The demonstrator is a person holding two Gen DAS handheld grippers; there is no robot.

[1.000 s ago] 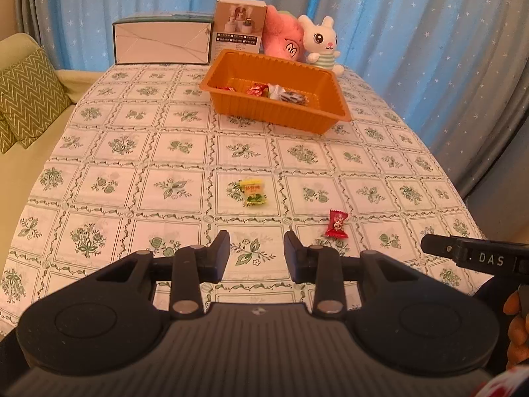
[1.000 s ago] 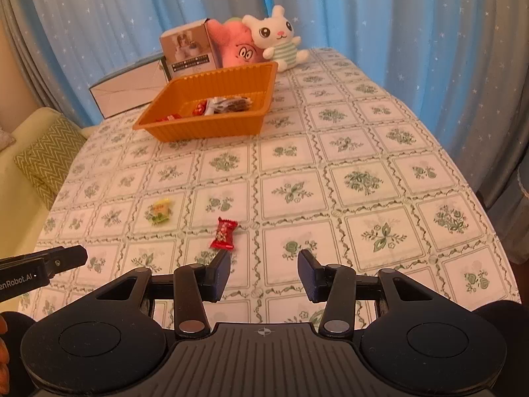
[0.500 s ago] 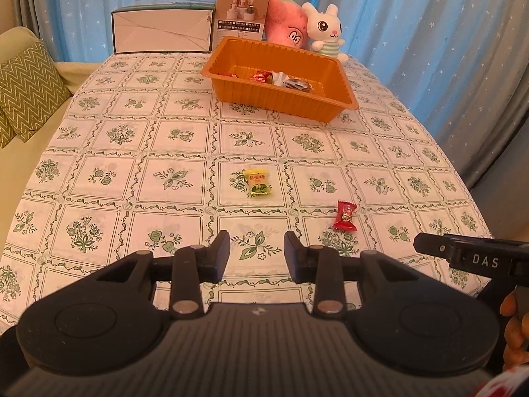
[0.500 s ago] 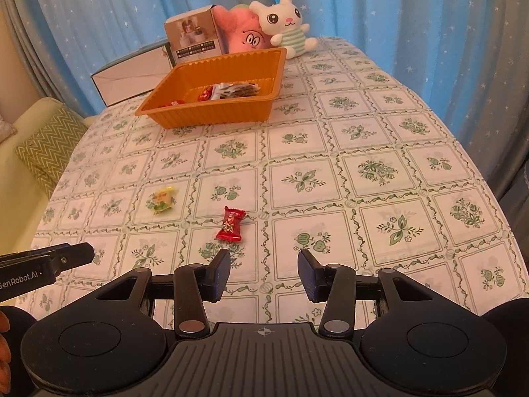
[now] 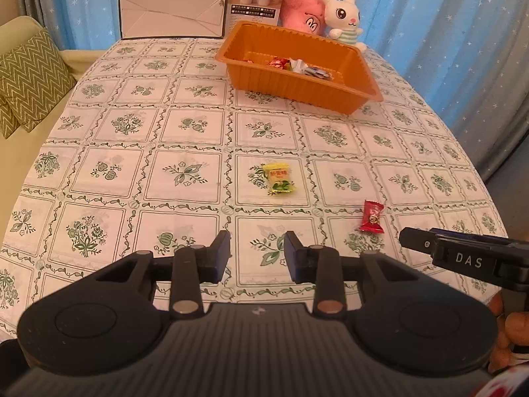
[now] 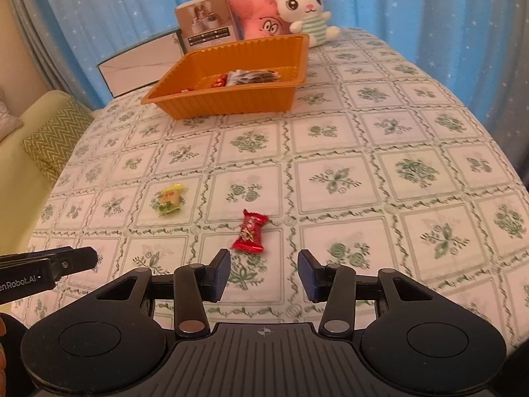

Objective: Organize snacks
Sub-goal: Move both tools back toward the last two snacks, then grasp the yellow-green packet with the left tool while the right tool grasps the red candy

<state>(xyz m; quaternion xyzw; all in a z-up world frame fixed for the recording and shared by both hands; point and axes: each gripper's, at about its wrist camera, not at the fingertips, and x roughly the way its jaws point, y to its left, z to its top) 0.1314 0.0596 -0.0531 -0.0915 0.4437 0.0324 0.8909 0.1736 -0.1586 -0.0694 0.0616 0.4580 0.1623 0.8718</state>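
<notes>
Two black two-finger grippers hung low over the near end of a table spread with a white cloth printed in green floral squares [image 5: 185,122]. Left gripper [image 5: 257,252] had its jaws parted with nothing between them, fingers above the cloth on the near side of the orange tray. Right gripper [image 6: 264,273] was likewise spread wide and held nothing.

Nearest of the loose snacks was a small red foil-wrapped candy [image 6: 249,231], lying flat on the cloth just beyond the right gripper's left fingertip [image 6: 221,269], apart from it; in the left wrist view the same red candy [image 5: 372,216] sat just beyond the tip of the right gripper [image 5: 415,240], which entered from the side. A little farther toward the tray, and to the left of the red candy, lay a yellow-and-green plastic-wrapped sweet [image 5: 279,178], well short of the tray.

Farther still stood the rectangular orange plastic tray with ribbed walls [image 5: 299,86], holding a few wrapped snacks [image 5: 299,65] bunched in the middle of its floor. Behind the tray, at the far table edge, stood a tall printed cardboard box [image 5: 257,1], a low white box with a dark rim [image 5: 172,16], a pink plush toy [image 5: 302,10] and a white plush rabbit [image 5: 344,16]. Blue star-patterned curtains [image 5: 429,16] hung behind. Left of the tray, off the table, a green zigzag cushion [image 5: 29,79] leaned on a pale sofa.
</notes>
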